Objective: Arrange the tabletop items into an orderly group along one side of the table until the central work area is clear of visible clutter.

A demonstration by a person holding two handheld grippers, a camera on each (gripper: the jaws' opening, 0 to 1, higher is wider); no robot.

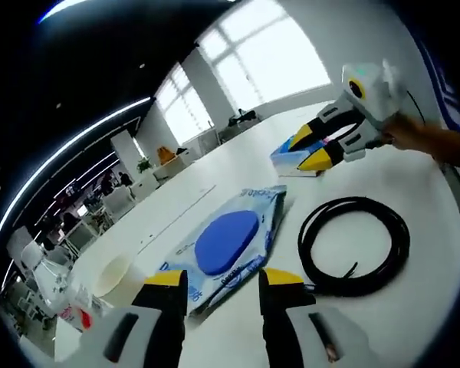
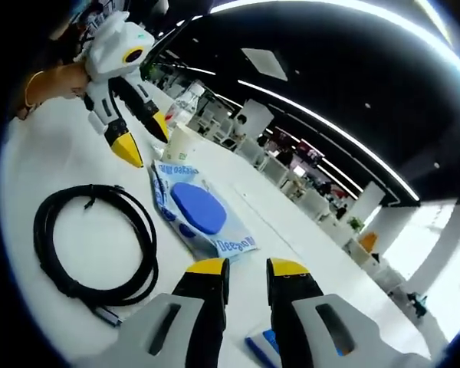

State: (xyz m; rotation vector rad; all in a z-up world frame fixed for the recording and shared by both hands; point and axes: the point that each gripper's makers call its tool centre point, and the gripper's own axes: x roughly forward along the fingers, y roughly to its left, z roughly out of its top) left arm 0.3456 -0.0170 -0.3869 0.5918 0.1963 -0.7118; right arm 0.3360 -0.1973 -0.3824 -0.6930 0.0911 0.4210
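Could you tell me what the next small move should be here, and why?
Probably lower the open left gripper onto the near edge of the wet wipes pack just ahead and grip it: pack and coiled black cable lie loose mid-table, ungrouped.

Left gripper (image 1: pixel 224 282) hovers over the white table (image 1: pixel 414 230), jaws parted, nothing between them — tips just short of the wipes pack (image 1: pixel 231 244). Black cable coil (image 1: pixel 354 244) lies just right of the pack. Paper cup (image 1: pixel 113 276) left of the pack. Beyond the pack, the right gripper (image 1: pixel 310 149) — jaws apart around a blue booklet (image 1: pixel 299 157).
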